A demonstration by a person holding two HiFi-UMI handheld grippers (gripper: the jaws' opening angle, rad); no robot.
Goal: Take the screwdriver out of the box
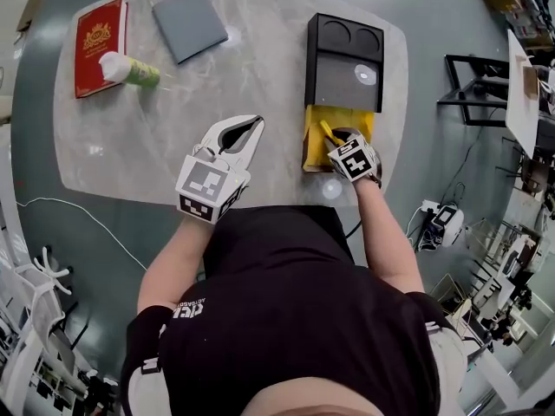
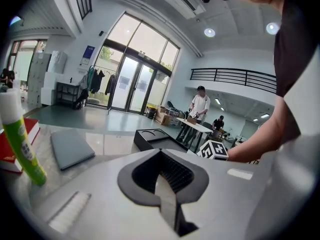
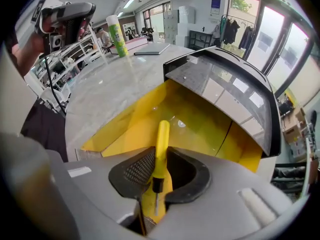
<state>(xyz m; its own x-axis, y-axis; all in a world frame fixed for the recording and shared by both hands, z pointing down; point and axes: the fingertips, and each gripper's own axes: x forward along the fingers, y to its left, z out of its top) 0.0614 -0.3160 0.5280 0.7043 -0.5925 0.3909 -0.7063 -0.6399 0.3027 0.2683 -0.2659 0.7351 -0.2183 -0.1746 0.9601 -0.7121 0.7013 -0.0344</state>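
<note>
A yellow-handled screwdriver [image 1: 329, 133] lies in the yellow drawer [image 1: 312, 137] pulled out of the black box [image 1: 342, 68] at the table's near right. My right gripper [image 1: 340, 143] points steeply down into that drawer. In the right gripper view its tips close on the screwdriver's [image 3: 161, 144] handle from both sides, with the metal shaft pointing back between the jaws; the right gripper [image 3: 160, 155] is over the drawer floor [image 3: 200, 119]. My left gripper [image 1: 257, 122] hovers over bare tabletop left of the box, jaws together, holding nothing [image 2: 160, 153].
A red book [image 1: 100, 46], a green-and-white tube [image 1: 130, 70] and a grey notebook [image 1: 189, 20] lie at the table's far left. The table's front edge runs close to my body. People stand at a table [image 2: 200, 126] far off in the hall.
</note>
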